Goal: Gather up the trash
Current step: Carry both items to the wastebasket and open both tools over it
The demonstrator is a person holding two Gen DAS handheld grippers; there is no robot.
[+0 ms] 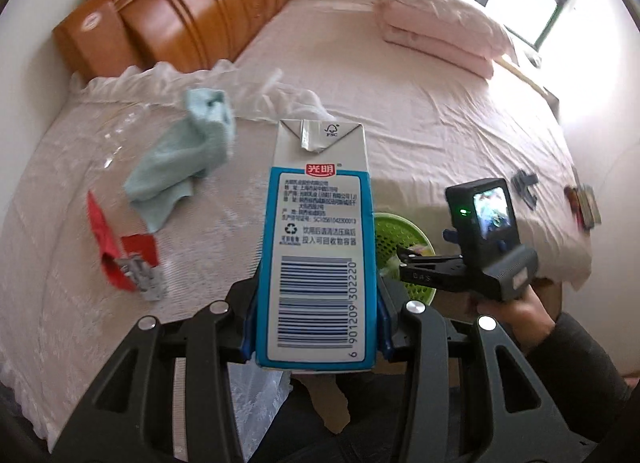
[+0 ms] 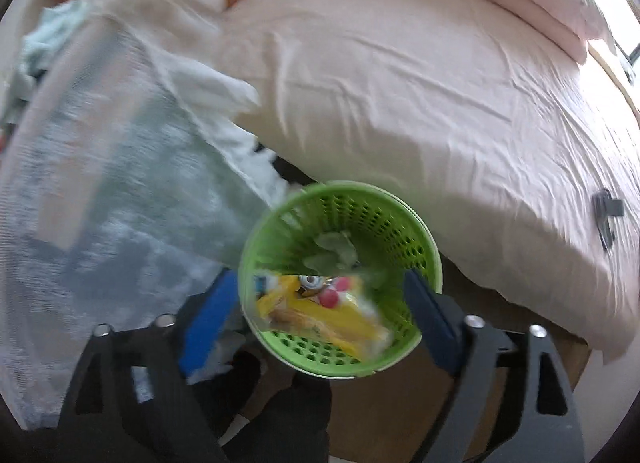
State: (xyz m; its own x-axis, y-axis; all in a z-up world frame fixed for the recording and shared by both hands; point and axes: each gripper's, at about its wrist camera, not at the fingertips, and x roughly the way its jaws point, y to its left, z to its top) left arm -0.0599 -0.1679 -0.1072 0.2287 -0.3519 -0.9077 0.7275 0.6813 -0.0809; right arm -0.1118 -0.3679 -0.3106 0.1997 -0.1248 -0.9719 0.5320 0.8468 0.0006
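My left gripper [image 1: 316, 323] is shut on a blue and white milk carton [image 1: 318, 239], held upright above the near edge of the bed. The green perforated basket [image 1: 416, 231] stands on the floor by the bed, just right of the carton. My right gripper [image 2: 316, 303] is open, jaws wide apart, directly above the green basket [image 2: 280, 223]. A yellow snack wrapper [image 2: 320, 311] and a crumpled clear wrapper [image 2: 332, 251] lie in the basket. In the left wrist view the right gripper [image 1: 404, 255] hovers over the basket rim.
On the bed lie a red wrapper with a grey piece [image 1: 120, 251], a light blue cloth [image 1: 184, 159], a crumpled white plastic bag [image 1: 288, 99], a dark clip [image 1: 526, 187] and small items at the far right [image 1: 584, 203]. Folded pink quilts [image 1: 440, 23] sit by the window. A wooden headboard [image 1: 192, 3] is at the back.
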